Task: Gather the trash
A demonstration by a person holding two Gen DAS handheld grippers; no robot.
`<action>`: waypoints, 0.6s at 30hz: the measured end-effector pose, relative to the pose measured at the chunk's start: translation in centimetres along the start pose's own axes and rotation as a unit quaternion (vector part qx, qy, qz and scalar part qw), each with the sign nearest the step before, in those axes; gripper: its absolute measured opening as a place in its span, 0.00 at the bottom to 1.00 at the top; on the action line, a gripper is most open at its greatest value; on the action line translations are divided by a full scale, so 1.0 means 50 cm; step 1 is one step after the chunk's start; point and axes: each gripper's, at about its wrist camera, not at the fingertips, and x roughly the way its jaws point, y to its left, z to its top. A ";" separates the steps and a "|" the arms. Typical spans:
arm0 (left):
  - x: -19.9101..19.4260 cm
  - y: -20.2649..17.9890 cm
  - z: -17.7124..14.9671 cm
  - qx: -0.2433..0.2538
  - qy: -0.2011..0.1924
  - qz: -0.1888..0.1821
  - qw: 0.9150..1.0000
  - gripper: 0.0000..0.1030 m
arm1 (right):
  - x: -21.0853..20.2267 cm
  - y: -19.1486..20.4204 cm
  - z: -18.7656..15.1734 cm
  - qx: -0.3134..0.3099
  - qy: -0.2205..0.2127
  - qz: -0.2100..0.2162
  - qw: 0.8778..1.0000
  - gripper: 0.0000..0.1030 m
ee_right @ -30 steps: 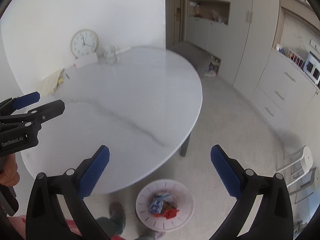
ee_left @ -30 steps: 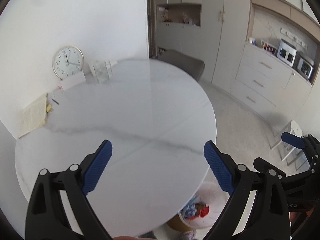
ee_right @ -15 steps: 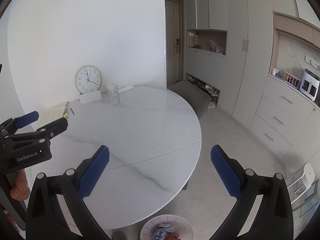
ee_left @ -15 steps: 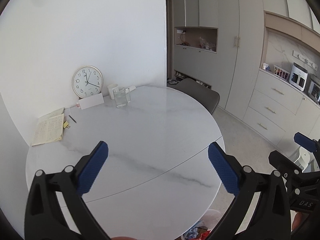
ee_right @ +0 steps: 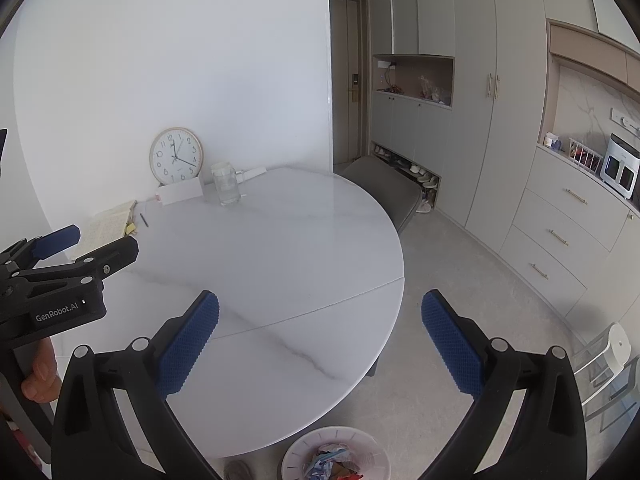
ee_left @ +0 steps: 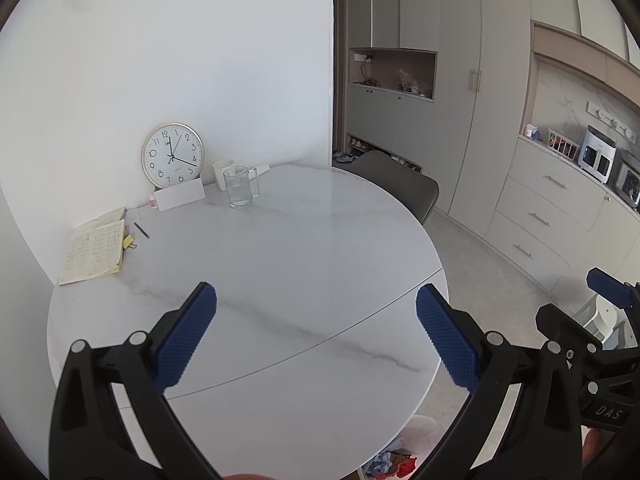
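Note:
A white trash bin (ee_right: 336, 456) holding colourful crumpled trash (ee_right: 332, 466) stands on the floor beside the round white marble table (ee_right: 280, 264); it also shows in the left wrist view (ee_left: 400, 456) under the table's edge. My left gripper (ee_left: 316, 332) is open and empty above the table's near part. My right gripper (ee_right: 320, 336) is open and empty above the table's near right edge. The left gripper also shows in the right wrist view (ee_right: 64, 248).
At the table's back stand a clock (ee_left: 173, 155), a white card (ee_left: 180, 196), a glass mug (ee_left: 240, 187) and a white cup (ee_left: 222, 172). An open notebook (ee_left: 94, 250) and pen (ee_left: 142, 230) lie at the left. A grey chair (ee_left: 396, 188), cabinets and a white stool (ee_right: 608, 352) are around.
Both grippers have tilted upward, away from the bin and floor, so the views now show the wall and cabinets. Both stay open and empty.

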 end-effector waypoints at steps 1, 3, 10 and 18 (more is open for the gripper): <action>0.000 -0.001 0.000 0.001 0.000 0.000 1.000 0.93 | 0.001 0.000 0.000 0.000 0.000 0.000 1.000 0.98; 0.001 -0.002 -0.001 0.001 0.002 -0.001 1.000 0.93 | 0.002 0.000 -0.002 0.001 0.002 0.001 1.000 0.98; 0.003 0.000 -0.005 -0.003 0.010 0.002 1.000 0.93 | 0.002 0.003 -0.011 0.000 0.004 0.001 1.000 0.98; 0.005 0.003 -0.005 -0.003 0.011 0.004 1.000 0.93 | 0.002 0.005 -0.017 -0.001 0.008 0.002 1.000 0.98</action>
